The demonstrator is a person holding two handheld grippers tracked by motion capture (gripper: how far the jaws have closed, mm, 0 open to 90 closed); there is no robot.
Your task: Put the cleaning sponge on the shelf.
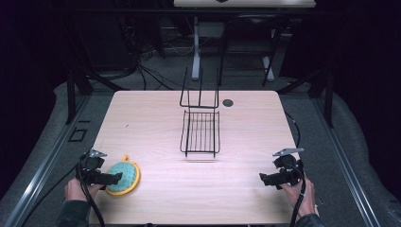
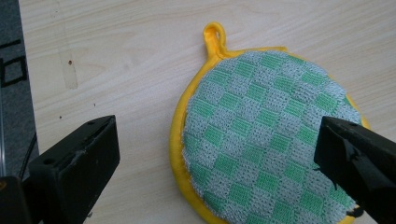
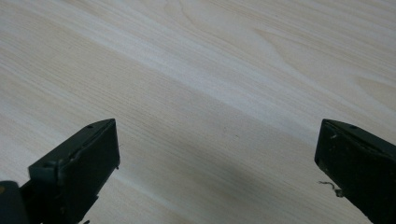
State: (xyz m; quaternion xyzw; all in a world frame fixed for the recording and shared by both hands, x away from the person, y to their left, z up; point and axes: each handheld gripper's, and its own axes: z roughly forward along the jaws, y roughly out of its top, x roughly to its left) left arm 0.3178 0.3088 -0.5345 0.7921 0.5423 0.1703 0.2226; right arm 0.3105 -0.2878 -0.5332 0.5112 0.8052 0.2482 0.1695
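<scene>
You have one round pot holder [image 1: 123,177] on the table [image 1: 151,123], near its front left corner, and one black wire rack [image 1: 200,132] standing at the middle. Your left tool [image 1: 118,178] reaches over the pot holder with its jaws wide and nothing between them. Your right tool [image 1: 263,179] hovers over bare wood at the front right, jaws wide too. The left gripper view adds the green and grey checks, yellow rim and hanging loop [image 2: 215,37].
</scene>
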